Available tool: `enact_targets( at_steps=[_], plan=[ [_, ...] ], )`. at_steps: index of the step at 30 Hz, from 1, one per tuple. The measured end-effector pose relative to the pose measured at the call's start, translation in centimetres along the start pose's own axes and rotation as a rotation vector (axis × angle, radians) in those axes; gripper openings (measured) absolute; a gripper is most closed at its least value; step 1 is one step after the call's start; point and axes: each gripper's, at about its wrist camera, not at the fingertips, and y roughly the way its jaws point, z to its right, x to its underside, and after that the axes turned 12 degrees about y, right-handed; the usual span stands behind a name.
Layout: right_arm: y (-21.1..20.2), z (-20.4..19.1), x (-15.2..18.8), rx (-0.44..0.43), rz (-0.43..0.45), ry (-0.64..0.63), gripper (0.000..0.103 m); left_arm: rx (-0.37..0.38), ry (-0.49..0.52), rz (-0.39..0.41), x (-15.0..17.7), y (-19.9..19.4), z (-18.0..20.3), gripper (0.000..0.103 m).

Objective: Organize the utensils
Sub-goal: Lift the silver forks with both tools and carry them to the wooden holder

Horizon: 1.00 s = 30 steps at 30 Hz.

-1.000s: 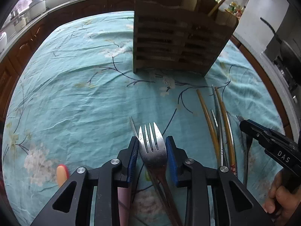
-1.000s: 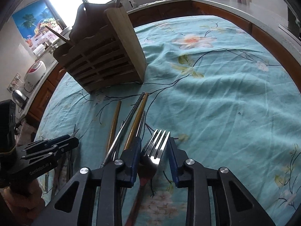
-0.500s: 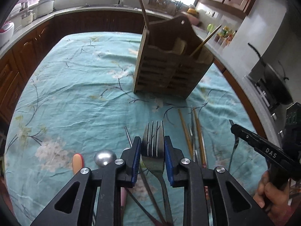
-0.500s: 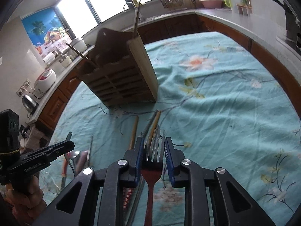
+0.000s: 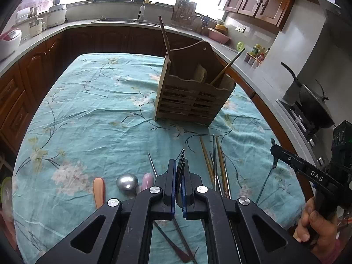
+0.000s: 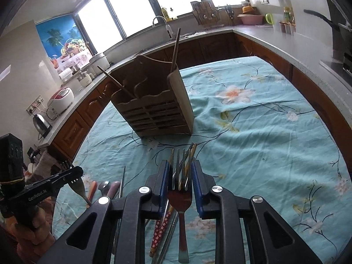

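Note:
A slatted wooden utensil holder (image 5: pixel 193 96) (image 6: pixel 154 114) stands on the teal flowered tablecloth (image 5: pixel 92 114), with two sticks leaning in it. My left gripper (image 5: pixel 180 171) is shut on a metal fork (image 5: pixel 182 156) that stands edge-on between the blue pads, lifted off the cloth. My right gripper (image 6: pixel 180 176) is shut on a second fork (image 6: pixel 180 200), held flat with its tines toward the holder. Each gripper shows in the other's view, the right gripper (image 5: pixel 275 149) with its fork on the right and the left gripper (image 6: pixel 74 173) on the left. Chopsticks (image 5: pixel 216 160) (image 6: pixel 159 231) lie on the cloth below.
A steel spoon (image 5: pixel 127 181), an orange handle (image 5: pixel 98 190) and a pink handle (image 5: pixel 147 180) lie on the cloth at the near left. Wooden counters ring the table, with a wok (image 5: pixel 314 107) on the right and a rice cooker (image 6: pixel 61 99) on the left.
Both grippers have risen off the cloth, each with its fork. The left jaws have closed tight and its fork has turned from flat to edge-on.

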Motion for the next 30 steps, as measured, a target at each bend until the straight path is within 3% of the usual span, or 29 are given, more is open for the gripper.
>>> enact_targets(
  at_steps=[14, 30],
  plan=[
    [-2.7, -1.6, -1.0, -0.037, 0.075, -0.021, 0.021, -0.012, -0.001, 0.097, -0.7, -4.0, -0.9, 0.002],
    [-4.2, -2.8, -4.0, -0.079, 0.142, -0.032, 0.020, -0.027, -0.029, 0.187, -2.7, -5.3, -2.3, 0.002]
  ],
)
